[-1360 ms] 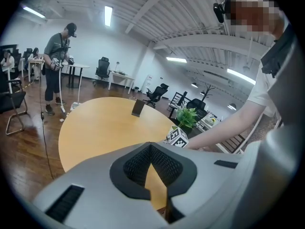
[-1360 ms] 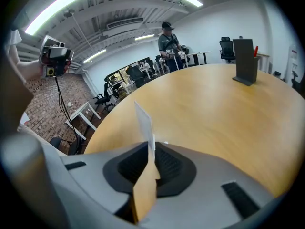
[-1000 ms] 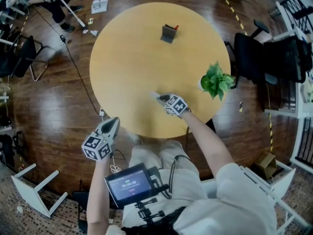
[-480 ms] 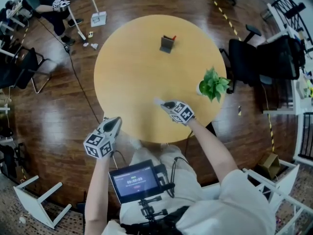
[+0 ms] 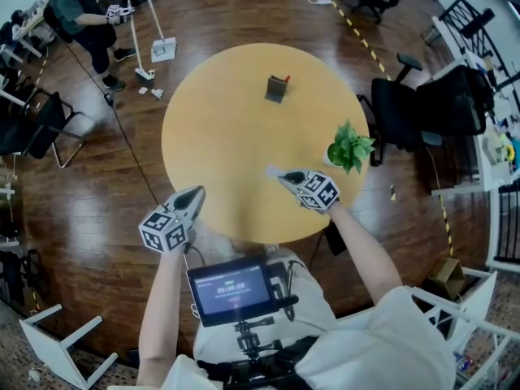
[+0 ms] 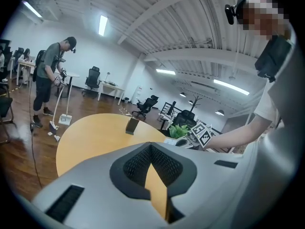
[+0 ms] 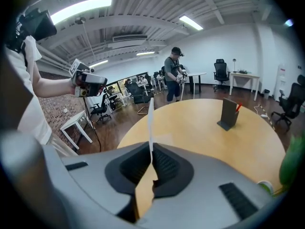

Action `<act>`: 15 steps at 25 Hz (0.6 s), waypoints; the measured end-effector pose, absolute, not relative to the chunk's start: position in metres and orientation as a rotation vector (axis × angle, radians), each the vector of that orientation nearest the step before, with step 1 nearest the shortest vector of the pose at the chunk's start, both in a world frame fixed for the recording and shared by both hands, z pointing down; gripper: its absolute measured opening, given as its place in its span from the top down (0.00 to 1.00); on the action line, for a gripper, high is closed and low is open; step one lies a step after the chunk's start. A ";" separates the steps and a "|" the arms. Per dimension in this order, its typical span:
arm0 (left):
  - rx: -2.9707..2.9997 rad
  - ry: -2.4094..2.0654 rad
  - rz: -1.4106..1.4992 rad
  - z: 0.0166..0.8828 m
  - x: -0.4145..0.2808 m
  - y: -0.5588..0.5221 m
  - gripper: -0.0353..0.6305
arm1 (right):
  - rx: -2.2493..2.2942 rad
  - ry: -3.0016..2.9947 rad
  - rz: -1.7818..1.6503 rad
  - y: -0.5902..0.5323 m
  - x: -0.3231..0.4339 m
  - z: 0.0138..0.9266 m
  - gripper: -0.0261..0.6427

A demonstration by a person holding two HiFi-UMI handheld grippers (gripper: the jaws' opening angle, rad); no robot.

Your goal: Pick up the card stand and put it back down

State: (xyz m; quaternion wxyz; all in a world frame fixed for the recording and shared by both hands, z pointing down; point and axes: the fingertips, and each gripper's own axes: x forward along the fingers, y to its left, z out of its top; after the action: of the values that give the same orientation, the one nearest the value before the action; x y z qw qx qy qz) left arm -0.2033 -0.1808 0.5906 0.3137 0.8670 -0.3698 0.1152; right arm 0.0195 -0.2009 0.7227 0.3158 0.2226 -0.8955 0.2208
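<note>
The card stand (image 5: 277,88) is a small dark grey holder with a red bit at its top, upright on the far side of the round yellow table (image 5: 219,136). The stand (image 7: 229,113) is far ahead of both grippers and also shows small in the left gripper view (image 6: 131,125). My right gripper (image 5: 284,175) hovers over the table's near right part, shut on a thin white card (image 7: 150,123) that sticks up edge-on from the jaws. My left gripper (image 5: 195,193) is at the table's near left edge, shut and empty.
A potted green plant (image 5: 349,146) stands at the table's right edge, close to my right gripper. Black office chairs (image 5: 406,96) crowd the right side. A person with a broom (image 5: 89,23) stands far left. A white stool (image 5: 57,340) lies at lower left.
The head view has shifted, so the table sits lower and more centred. My right gripper has drifted a little right with the card. The distant person has moved along the floor.
</note>
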 end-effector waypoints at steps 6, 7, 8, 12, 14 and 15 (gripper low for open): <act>2.318 -0.968 0.239 0.564 -0.208 -0.193 0.96 | 0.569 -2.380 0.525 -0.200 0.015 0.668 0.92; 2.328 -0.967 0.233 0.559 -0.209 -0.194 0.95 | 0.561 -2.380 0.515 -0.198 0.014 0.659 0.92; 2.341 -0.969 0.230 0.554 -0.209 -0.194 0.95 | 0.552 -2.382 0.503 -0.197 0.013 0.650 0.92; 2.394 -0.988 0.203 0.533 -0.205 -0.193 0.95 | 0.542 -2.388 0.448 -0.192 0.015 0.615 0.92; 2.411 -0.991 0.180 0.523 -0.205 -0.195 0.95 | 0.550 -2.409 0.429 -0.192 0.016 0.594 0.92; 2.420 -0.991 0.169 0.518 -0.206 -0.196 0.95 | 0.552 -2.422 0.425 -0.192 0.015 0.584 0.92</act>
State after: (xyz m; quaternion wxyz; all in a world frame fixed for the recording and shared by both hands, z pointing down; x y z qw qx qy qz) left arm -0.2060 -0.1957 0.5177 0.2576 0.8924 -0.3653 0.0622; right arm 0.0150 -0.1922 0.5844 0.3059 0.2086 -0.9150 0.1605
